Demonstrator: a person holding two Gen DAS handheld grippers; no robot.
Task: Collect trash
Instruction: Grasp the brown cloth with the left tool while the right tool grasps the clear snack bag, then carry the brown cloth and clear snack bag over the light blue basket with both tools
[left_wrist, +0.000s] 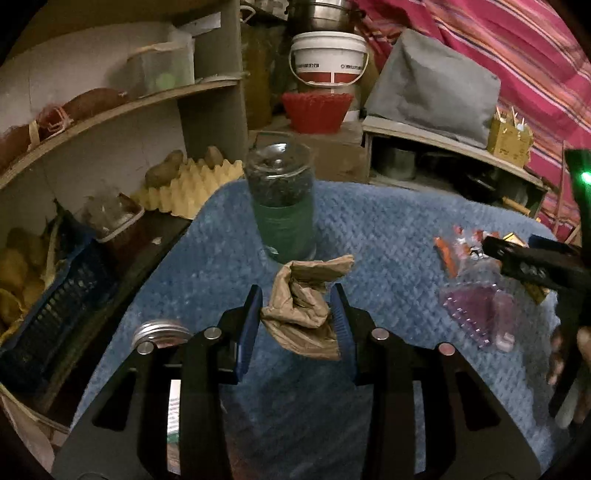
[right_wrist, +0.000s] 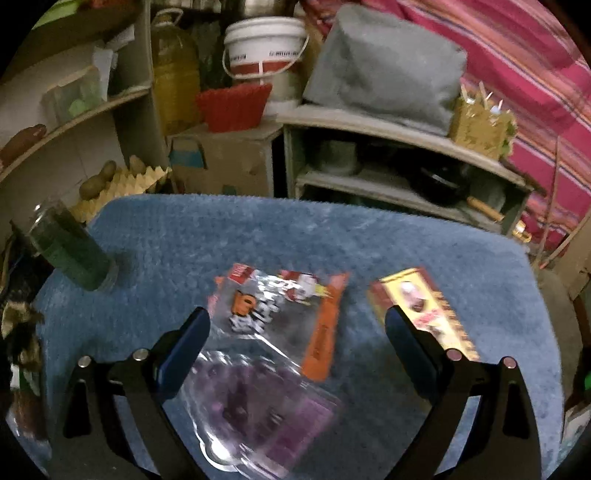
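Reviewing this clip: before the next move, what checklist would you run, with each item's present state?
1. Left gripper pinching the crumpled brown paper: ok, both pads press on it.
2. Paper lifted off the blue mat: ok, it hangs above the mat.
3. Glass jar upright and open for the drop: ok, its lid lies on the mat.
4. Right gripper open: ok, jaws wide, nothing held.
5. Clear plastic wrapper between the right jaws: ok, lying flat below them.
6. Yellow packet clear of the right finger: cannot tell, the finger overlaps it.
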